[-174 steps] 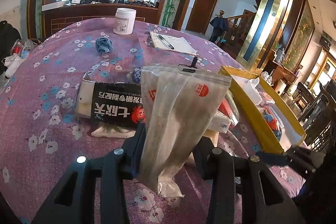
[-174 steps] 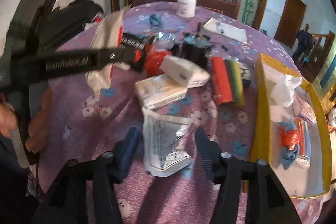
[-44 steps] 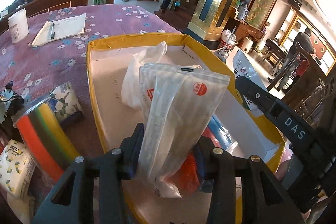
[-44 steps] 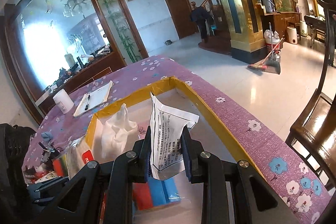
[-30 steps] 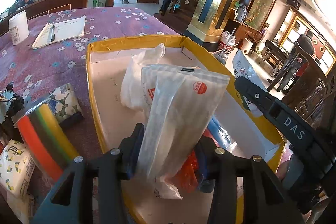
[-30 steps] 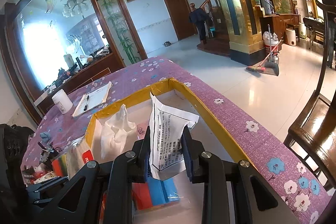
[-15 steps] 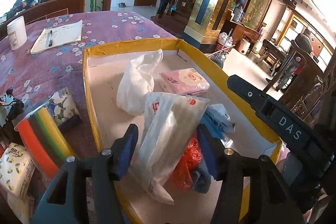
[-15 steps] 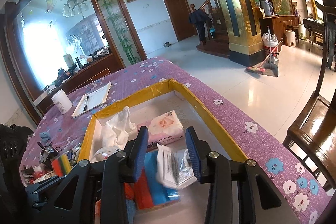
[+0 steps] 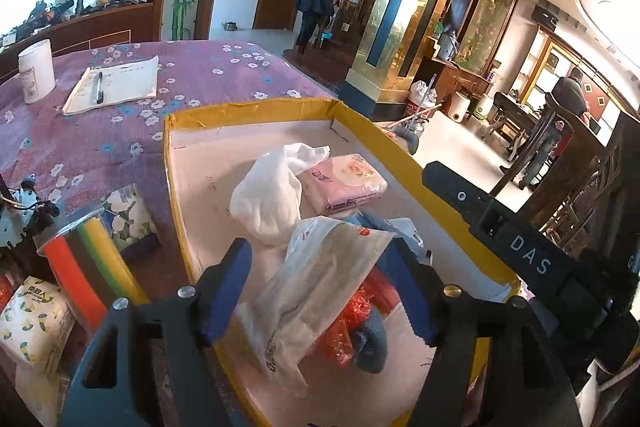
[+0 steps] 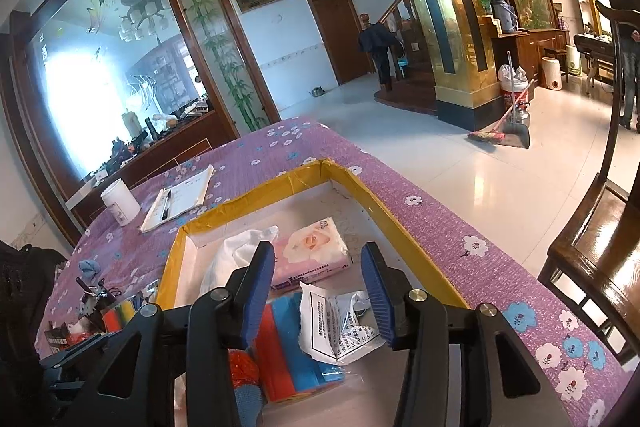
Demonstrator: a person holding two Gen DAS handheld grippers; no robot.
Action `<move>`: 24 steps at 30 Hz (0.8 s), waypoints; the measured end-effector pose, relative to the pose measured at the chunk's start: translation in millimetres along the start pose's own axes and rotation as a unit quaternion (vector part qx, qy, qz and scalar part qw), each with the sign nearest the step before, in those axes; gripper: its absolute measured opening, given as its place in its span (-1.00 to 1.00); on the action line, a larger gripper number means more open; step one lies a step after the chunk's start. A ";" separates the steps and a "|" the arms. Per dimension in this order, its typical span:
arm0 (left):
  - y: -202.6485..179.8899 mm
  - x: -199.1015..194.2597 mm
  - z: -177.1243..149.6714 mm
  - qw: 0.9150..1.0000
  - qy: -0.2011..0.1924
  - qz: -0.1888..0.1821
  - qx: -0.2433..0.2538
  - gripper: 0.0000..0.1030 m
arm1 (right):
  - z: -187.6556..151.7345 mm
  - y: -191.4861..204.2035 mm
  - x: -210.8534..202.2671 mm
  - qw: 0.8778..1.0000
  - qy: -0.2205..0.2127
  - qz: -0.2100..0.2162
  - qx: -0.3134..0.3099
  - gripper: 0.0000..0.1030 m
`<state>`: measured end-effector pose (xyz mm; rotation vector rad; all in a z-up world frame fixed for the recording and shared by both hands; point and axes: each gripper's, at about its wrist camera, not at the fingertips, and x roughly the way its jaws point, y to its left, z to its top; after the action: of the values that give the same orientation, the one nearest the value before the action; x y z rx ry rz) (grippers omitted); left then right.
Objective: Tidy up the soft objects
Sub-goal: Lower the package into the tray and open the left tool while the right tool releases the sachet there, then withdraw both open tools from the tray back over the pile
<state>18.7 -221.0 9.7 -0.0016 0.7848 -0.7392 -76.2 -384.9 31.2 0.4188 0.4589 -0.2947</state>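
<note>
The worktop [image 9: 120, 143] is covered in matt, textured purple cloth. The box [image 9: 248, 111] is faced with glossy yellow tape over matt white card. Crinkled translucent plastic forms the bag [image 9: 320, 291]; the tissue pack [image 9: 344, 181] is wrapped in glossy film.

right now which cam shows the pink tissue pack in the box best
The right wrist view: the pink tissue pack lies between the open fingers with its printed top almost fully visible. In the left wrist view the pack sits farther back, with the white plastic bag overlapping its left end.
</note>
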 end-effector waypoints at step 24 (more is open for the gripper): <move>7.8 -57.9 2.4 1.000 -0.003 -0.018 -0.014 0.42 | -3.2 9.3 -0.1 0.999 -0.007 -0.024 -0.025 -0.06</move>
<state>-2.5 -180.7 46.5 -0.0438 0.7908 -0.7624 -74.1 -375.4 31.6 0.3576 0.4626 -0.3308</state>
